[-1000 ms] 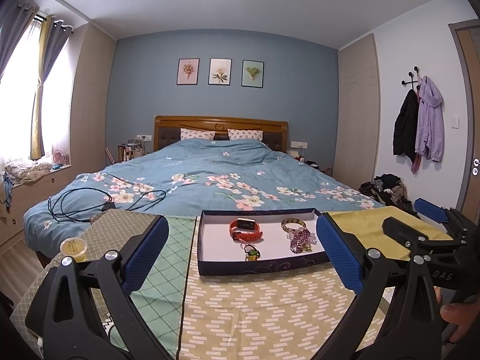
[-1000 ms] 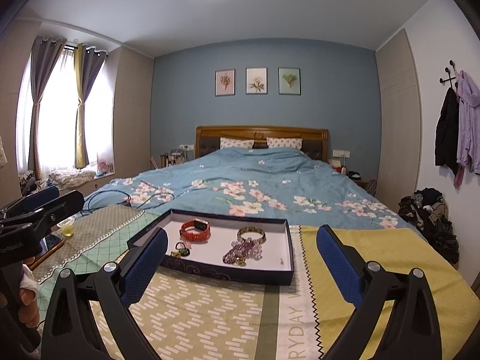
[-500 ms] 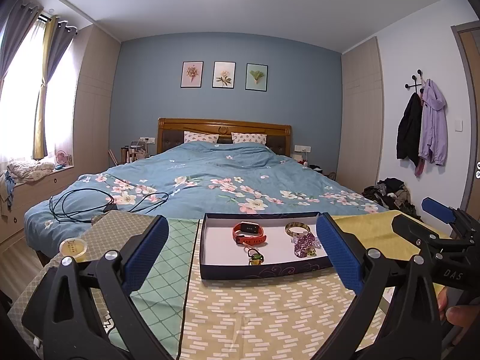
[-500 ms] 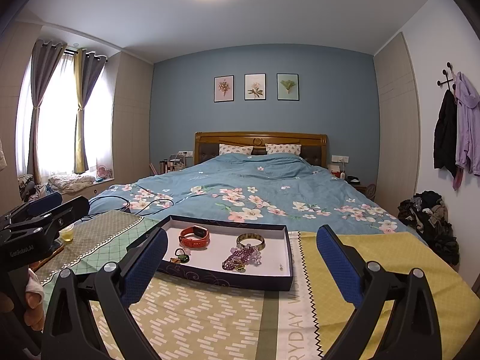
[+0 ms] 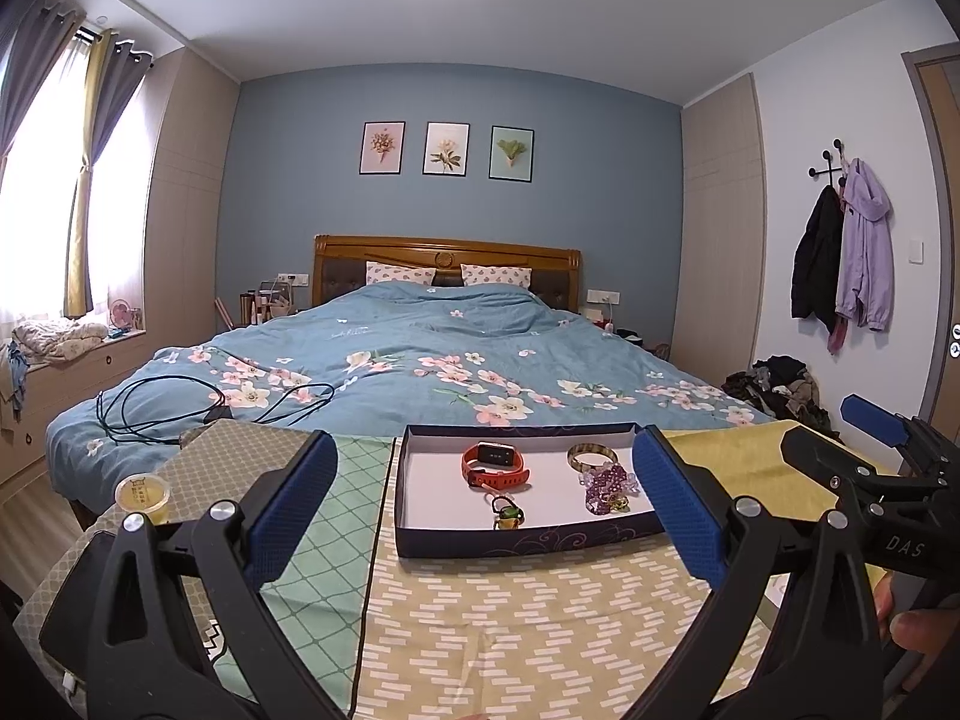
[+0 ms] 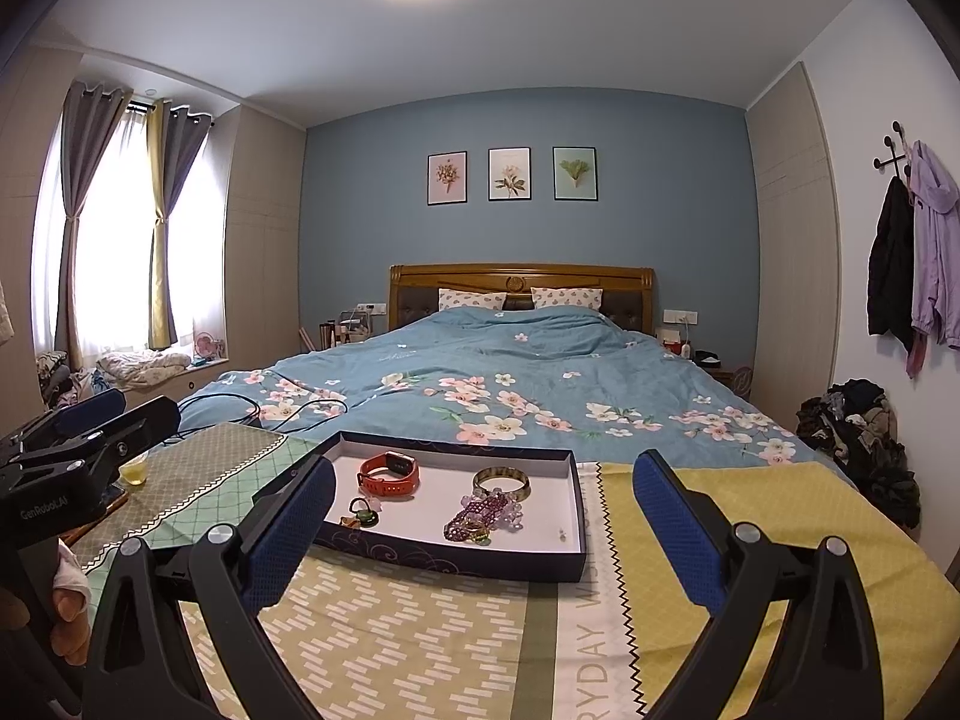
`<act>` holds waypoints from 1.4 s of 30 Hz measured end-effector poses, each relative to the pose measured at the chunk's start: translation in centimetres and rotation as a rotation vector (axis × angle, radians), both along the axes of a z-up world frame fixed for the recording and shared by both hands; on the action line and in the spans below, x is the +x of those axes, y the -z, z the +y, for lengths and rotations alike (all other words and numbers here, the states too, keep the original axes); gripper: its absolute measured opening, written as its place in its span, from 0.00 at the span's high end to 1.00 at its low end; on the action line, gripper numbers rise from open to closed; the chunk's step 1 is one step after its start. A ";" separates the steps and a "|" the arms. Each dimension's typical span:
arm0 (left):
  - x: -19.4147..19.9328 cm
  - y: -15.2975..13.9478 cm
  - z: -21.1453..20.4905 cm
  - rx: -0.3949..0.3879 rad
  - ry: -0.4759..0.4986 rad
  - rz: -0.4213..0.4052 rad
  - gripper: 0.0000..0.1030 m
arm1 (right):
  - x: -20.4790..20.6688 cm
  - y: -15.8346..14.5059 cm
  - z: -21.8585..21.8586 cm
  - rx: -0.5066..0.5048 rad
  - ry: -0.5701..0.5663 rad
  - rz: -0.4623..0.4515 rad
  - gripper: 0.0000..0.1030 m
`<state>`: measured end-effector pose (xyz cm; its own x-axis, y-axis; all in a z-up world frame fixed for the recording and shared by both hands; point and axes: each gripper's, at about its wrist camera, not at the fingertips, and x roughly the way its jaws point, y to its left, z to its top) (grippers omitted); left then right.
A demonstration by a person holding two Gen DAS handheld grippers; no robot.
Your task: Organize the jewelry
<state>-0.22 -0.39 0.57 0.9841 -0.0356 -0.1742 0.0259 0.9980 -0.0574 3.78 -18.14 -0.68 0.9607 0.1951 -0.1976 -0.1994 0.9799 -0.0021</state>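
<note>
**Both grippers wide open, tray dead ahead**

Here's the left gripper (image 5: 483,516), jaws spread wide with nothing between the blue pads, poised above the patterned cloth. Over on the other side the right gripper (image 6: 483,525) matches it — fully spread, empty, hovering short of the target.

And the target is the shallow dark tray (image 5: 516,537), sitting flat on the table straight in front of both tools. Its long side runs left to right across the view. Inside, on the white floor: an orange watch (image 5: 495,463) toward the back left, a gold bangle (image 5: 592,455) at the back right, a purple beaded bracelet (image 5: 606,483) just in front of the bangle, and a small green charm (image 5: 507,513) near the front wall.

Now the key geometry. From the right wrist view the tray sits left of centre, with the bangle (image 6: 501,479) and beads (image 6: 480,516) closest to that tool's line. From the left, the watch and charm fall almost on the midline. So my read: left hand favours watch and charm, right hand the bangle and beads — each reaching forward and down over the near wall.

A yellow cup (image 5: 142,489) stands well off to the left, out of play.
</note>
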 end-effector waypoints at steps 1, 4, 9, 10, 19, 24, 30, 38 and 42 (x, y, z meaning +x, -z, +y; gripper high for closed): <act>0.0 0.0 0.0 0.001 -0.001 -0.001 0.06 | 0.0 0.0 0.0 -0.001 0.000 0.000 0.07; 0.0 -0.1 -0.2 0.001 0.001 -0.003 0.06 | 0.0 0.0 0.0 0.001 0.000 0.000 0.07; -0.1 -0.1 -0.2 0.001 0.002 -0.001 0.06 | 0.0 0.0 0.0 0.000 0.001 -0.001 0.07; 0.0 -0.1 -0.2 0.001 0.002 0.000 0.06 | 0.0 0.0 0.0 0.001 0.000 -0.001 0.07; 0.0 -0.1 -0.4 0.000 0.000 -0.001 0.06 | 0.1 0.1 0.1 0.000 0.000 0.001 0.07; 0.0 0.0 -0.4 -0.001 0.002 -0.001 0.06 | 0.2 0.1 0.2 0.000 -0.002 0.003 0.07; 0.0 0.1 -0.6 0.002 0.003 -0.004 0.06 | 0.1 0.1 0.2 0.003 -0.001 -0.002 0.07; -0.1 0.1 -0.6 0.002 0.004 -0.006 0.06 | 0.2 0.1 0.4 0.004 -0.003 -0.002 0.07; -0.1 0.2 -0.7 0.003 0.007 -0.002 0.06 | 0.2 0.1 0.4 0.006 -0.003 -0.004 0.07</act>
